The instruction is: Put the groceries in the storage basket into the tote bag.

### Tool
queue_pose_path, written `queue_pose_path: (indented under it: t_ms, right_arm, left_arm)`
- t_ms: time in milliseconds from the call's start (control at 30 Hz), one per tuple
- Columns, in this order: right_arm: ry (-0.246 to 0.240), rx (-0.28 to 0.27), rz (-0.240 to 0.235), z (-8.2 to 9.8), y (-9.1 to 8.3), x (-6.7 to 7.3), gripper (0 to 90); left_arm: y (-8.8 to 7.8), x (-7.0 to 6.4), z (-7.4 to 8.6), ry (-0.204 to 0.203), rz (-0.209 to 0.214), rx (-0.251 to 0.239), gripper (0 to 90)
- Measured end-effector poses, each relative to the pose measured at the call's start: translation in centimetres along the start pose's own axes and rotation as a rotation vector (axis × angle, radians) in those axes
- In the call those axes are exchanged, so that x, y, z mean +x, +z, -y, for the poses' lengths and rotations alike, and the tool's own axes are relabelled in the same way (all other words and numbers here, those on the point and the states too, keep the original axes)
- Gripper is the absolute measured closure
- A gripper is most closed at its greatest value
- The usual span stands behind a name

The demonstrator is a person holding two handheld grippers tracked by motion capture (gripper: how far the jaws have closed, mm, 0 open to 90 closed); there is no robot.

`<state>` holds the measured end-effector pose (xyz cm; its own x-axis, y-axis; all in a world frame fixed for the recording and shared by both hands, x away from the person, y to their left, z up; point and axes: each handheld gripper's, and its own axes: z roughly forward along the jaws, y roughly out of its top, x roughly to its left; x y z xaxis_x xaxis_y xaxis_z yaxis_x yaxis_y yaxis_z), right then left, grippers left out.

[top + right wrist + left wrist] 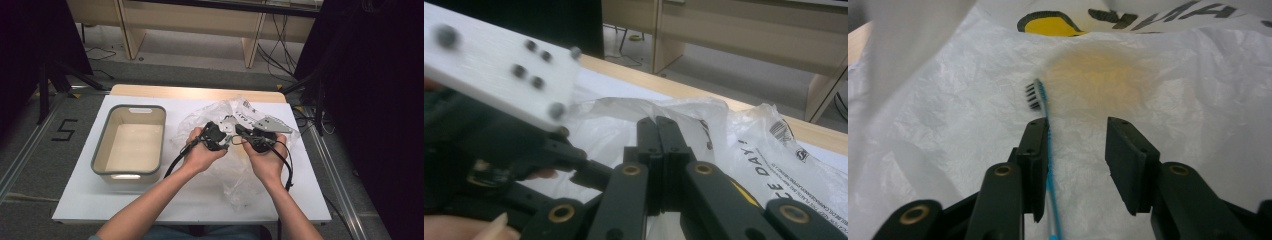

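Note:
A blue toothbrush [1044, 102] with dark bristles lies inside a crinkled clear plastic bag [239, 172], its head pointing away from me. My left gripper [1078, 125] reaches into the bag with its jaws apart; the brush handle runs along the inner face of the left jaw, and the right jaw stands clear of it. In the high view both hands meet over the bag, left gripper [224, 140] facing right gripper [241, 132]. My right gripper [656, 121] has its jaws pressed together at the bag's [704, 125] edge; I cannot tell whether film is pinched between them.
A beige basket with a grey rim [128, 172] stands on the left of the white tabletop [200, 205]. The bag carries black print and a yellow mark [1050, 25]. Wooden desks and cables lie beyond the table's far edge.

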<state>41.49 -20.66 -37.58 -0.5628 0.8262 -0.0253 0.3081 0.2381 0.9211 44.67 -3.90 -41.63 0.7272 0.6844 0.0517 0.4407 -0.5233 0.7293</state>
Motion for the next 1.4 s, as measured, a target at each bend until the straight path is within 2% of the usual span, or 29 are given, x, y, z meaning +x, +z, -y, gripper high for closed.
queue_pose_path:
  t_ms: [67, 233, 367, 500, 633, 767, 933, 1000, 1133, 1200, 1267, 1400]
  right_arm:
    - [0.0, 0.002, 0.0, 0.0, 0.0, 0.0, 90.0]
    - [0.0, 0.028, -0.007, 0.5, 0.0, 0.0, 90.0]
    - [-0.009, 0.076, -0.026, 1.2, 0.0, 0.1, 90.0]
    - [-0.024, 0.152, -0.055, 2.8, 0.0, 0.5, 90.0]
    - [-0.026, 0.24, -0.083, 4.4, 0.5, 0.7, 90.0]
    - [-0.051, 0.323, -0.129, 5.6, 1.4, 1.4, 90.0]
    - [-0.062, 0.415, -0.176, 6.9, 2.4, 1.8, 89.4]
    - [-0.067, 0.454, -0.193, 7.3, 2.7, 1.9, 86.4]
    - [-0.058, 0.477, -0.213, 7.6, 2.7, 2.0, 77.0]
    - [-0.044, 0.451, -0.221, 7.3, 2.4, 1.8, 70.7]
    - [-0.002, 0.411, -0.223, 6.8, 1.9, 1.5, 63.7]
    - [0.042, 0.341, -0.181, 5.5, 0.7, 0.5, 51.4]
  left_arm:
    - [-1.0, -0.1, 0.3, 0.017, 0.008, -0.008, 58.2]
    - [-4.0, -0.1, 1.6, 0.013, 0.015, -0.041, 57.0]
    - [-6.4, 0.3, 2.9, 0.012, 0.008, -0.055, 57.1]
    - [-7.7, 0.8, 4.1, 0.016, 0.003, -0.059, 56.7]
    - [-8.2, 1.3, 4.8, -0.012, 0.003, -0.065, 56.5]
    - [-8.2, 1.8, 5.0, -0.033, -0.011, -0.069, 56.1]
    - [-7.8, 1.8, 5.1, -0.038, -0.013, -0.063, 55.0]
    - [-7.6, 1.8, 5.2, -0.038, -0.014, -0.061, 54.3]
    - [-7.1, 1.8, 5.6, -0.048, -0.019, -0.053, 51.8]
    - [-6.9, 1.9, 5.8, -0.061, -0.017, -0.05, 50.1]
    - [-6.8, 2.1, 5.9, -0.068, -0.019, -0.049, 48.5]
    - [-6.8, 2.2, 6.2, -0.082, -0.03, -0.047, 46.0]
